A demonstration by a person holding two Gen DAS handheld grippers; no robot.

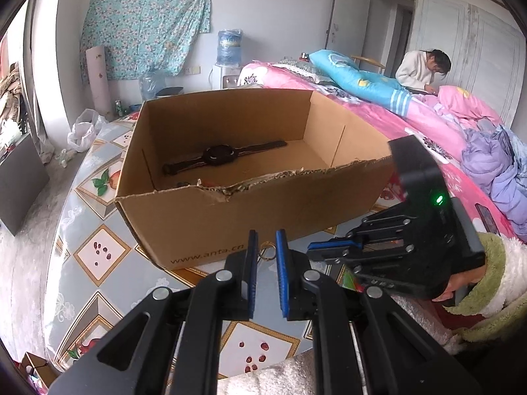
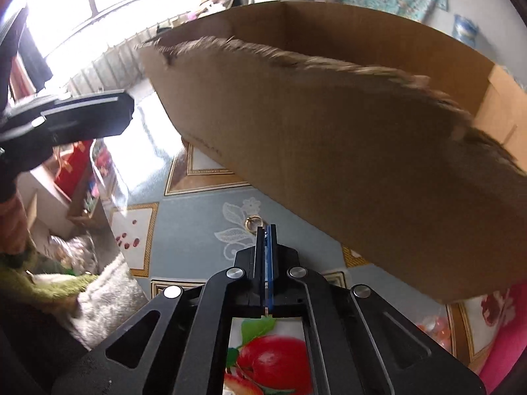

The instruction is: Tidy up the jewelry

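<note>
A small gold ring (image 1: 267, 252) lies on the patterned tablecloth just in front of the cardboard box (image 1: 250, 210). My left gripper (image 1: 266, 242) is open with the ring between its blue-padded fingertips. My right gripper (image 1: 324, 252) is shut and empty, to the right of the ring. In the right wrist view the ring (image 2: 253, 223) lies just beyond and left of the shut right gripper (image 2: 266, 228), beside the box (image 2: 329, 151). A black watch (image 1: 220, 156) lies inside the box.
The table carries a grey-blue fruit-print cloth (image 1: 82, 217). A bed with pink bedding (image 1: 411, 125) stands to the right, with a person (image 1: 421, 70) leaning over it. A white plastic bag (image 1: 82, 131) lies at the table's far left. The left gripper body (image 2: 66, 121) shows at the left of the right wrist view.
</note>
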